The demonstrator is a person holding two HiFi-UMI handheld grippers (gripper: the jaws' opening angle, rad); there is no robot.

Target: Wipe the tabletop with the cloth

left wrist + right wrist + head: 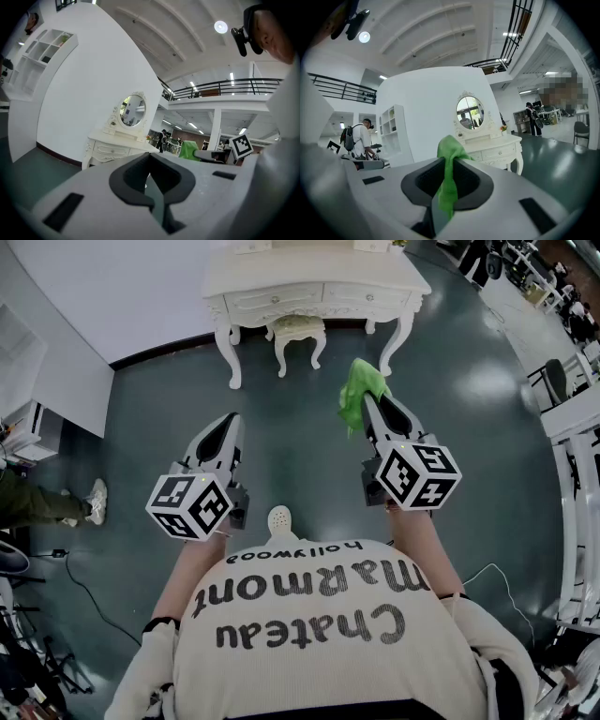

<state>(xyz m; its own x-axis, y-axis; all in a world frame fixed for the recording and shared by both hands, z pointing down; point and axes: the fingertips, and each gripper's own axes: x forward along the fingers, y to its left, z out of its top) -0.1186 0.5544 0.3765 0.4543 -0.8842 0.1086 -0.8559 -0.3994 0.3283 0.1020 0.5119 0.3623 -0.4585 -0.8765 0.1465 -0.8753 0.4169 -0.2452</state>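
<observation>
The dark floor [281,427] takes up most of the head view and lies open between the person and the white dressing table [314,276] at the top of the frame. A curved white wall [112,287] closes the left side. White frames [577,474] stand along the right edge. A small stool [298,329] sits tucked between the table's front legs, and the gripper views show an oval mirror [469,112] on the table's back edge. Low at the left edge, another person's leg and shoe [94,501] reach onto the floor, with a thin cable [84,592] trailing near them.

Both grippers are held out over the floor, level with each other and well apart. Both are short of the table and neither touches it.

The left gripper [150,159] has its jaws drawn together to a thin slit. Nothing lies between them, and only floor shows through.

The right gripper [449,161] has its jaws pressed on the green cloth [447,187]. The cloth is pinched in a narrow fold down the middle, and a bunched end pokes up past the tips. In the head view that end hangs free in the air in front of the table's right front leg [398,338], clear of the tabletop.
</observation>
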